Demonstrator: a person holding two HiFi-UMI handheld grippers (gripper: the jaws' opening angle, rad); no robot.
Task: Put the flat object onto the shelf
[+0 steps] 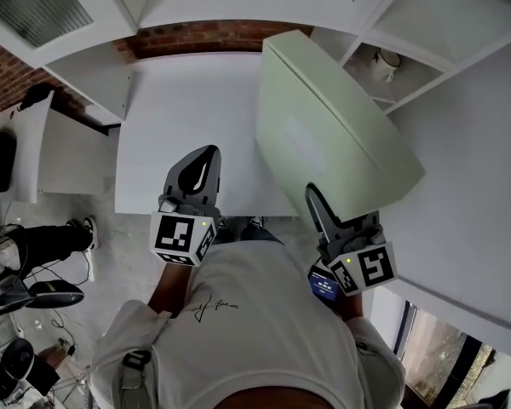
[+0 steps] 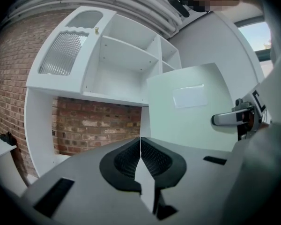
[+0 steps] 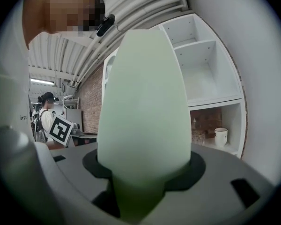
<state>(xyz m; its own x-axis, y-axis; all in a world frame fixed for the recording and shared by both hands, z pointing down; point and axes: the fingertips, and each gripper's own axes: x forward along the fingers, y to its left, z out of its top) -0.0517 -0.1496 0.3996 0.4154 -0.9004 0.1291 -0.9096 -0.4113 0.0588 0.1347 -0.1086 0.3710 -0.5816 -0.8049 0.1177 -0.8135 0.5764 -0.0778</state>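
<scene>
From the head view, my right gripper (image 1: 317, 201) pinches the lower edge of the flat object (image 1: 332, 126), a smooth, pale green panel with rounded corners, tilted above a plain white table (image 1: 187, 100). In the left gripper view, my left gripper (image 2: 140, 158) has its ribbed black pads pressed together on nothing, facing white shelves (image 2: 126, 60) and a red brick wall (image 2: 93, 125). In the right gripper view, the flat object fills the jaws, and a white mug (image 3: 220, 136) stands in a lower shelf compartment.

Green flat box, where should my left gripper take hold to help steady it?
Probably the thin near edge of the green flat box, beside the right gripper, coming from your side. Its broad face looks too wide for jaws; that edge fits the right pair. The left gripper is shut, so open it first.
</scene>
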